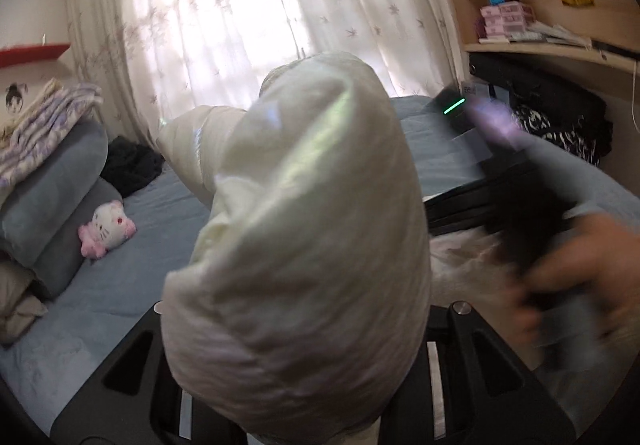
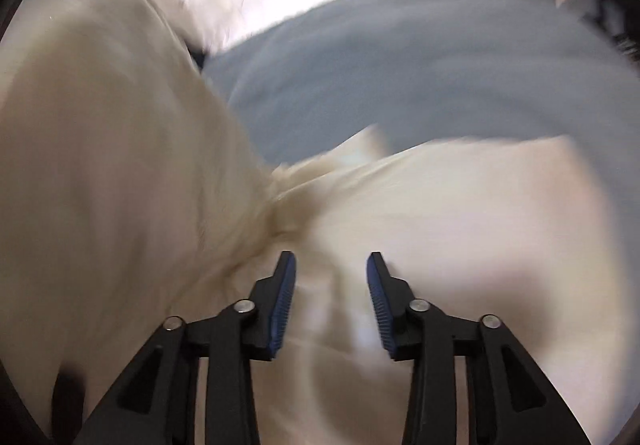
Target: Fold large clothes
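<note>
A large cream-white garment (image 1: 304, 213) bulges up in front of the left wrist camera and hides the fingertips of my left gripper (image 1: 304, 397); only its black arms show at the bottom, closed in around the cloth. In the right wrist view the same garment (image 2: 120, 185) lies bunched over the blue-grey bed sheet (image 2: 400, 65), blurred by motion. My right gripper (image 2: 331, 265) is open just above the cloth, with nothing between its blue pads (image 2: 286, 297). The right gripper's body, with a green light (image 1: 454, 107), and the hand holding it (image 1: 580, 277) show at the right of the left view.
A bed with a blue sheet (image 1: 132, 273) carries stacked grey pillows (image 1: 52, 205), a pink-and-white cat plush (image 1: 106, 229) and a dark garment (image 1: 132, 165). Floral curtains (image 1: 240, 25) hang behind. Wooden shelves (image 1: 540, 5) with boxes stand at the right.
</note>
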`<state>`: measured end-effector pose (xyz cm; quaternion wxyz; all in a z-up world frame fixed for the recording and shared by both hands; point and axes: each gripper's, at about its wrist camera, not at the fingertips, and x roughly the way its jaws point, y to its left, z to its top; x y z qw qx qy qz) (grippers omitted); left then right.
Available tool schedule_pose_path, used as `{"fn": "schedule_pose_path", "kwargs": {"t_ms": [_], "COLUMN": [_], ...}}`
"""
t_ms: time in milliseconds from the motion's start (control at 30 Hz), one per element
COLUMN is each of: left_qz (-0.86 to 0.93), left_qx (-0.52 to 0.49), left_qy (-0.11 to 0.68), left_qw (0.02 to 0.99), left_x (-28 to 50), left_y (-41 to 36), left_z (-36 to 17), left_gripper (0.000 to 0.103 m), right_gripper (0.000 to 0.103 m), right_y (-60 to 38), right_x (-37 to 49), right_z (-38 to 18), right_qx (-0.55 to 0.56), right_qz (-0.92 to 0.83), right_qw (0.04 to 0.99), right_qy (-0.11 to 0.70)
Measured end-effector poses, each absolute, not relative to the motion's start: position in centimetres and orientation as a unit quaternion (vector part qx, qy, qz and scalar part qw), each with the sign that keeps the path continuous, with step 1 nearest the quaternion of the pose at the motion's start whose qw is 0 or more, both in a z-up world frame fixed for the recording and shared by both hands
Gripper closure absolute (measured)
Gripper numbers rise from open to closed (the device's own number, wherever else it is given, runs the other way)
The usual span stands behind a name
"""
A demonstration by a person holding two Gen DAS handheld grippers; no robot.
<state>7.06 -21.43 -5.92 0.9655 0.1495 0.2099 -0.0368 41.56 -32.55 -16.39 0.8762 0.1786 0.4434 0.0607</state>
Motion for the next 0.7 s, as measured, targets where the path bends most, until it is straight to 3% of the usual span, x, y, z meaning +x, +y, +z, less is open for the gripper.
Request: {"fn": "schedule_pose_path", "kwargs": {"t_ms": [100,367,533,600,700], "left_qz": [-0.052,-0.116,-0.103,-0.108,-0.128], "left_qx": [0.184,0.345,0.449,0.453,0.439], "left_qy": [0.204,0.226,0.162,0.16,0.169], "left_qw": [0.96,0.904,0.873,0.87,0.873], "left_x": [6.5,5.5,3.0,2.3,2.0], "left_y": [-26.8,-43.2,-49.6,-50.5,-50.3], "left_z": [-6.5,-15.1,-21.0,-21.1,-20.5], "left_gripper": [0.077,0.075,0.073,0.07,0.053], "right_gripper": [0.049,0.048,0.048,0.048,0.048], "right_y": [-39.0,-50.7,-52.2,-51.6,-49.8], "right_x": [36.4,25.1,23.8,24.2,23.1], "right_z": [-15.7,-22.2,-25.5,-25.0,-24.7], "right_qx": [0.205,0.36,0.398,0.39,0.374], "right_qz": [-0.01,-0.183,-0.206,-0.206,-0.194], "right_qw": [0.893,0.836,0.808,0.813,0.826], "right_qy": [0.401,0.371,0.382,0.379,0.376]}}
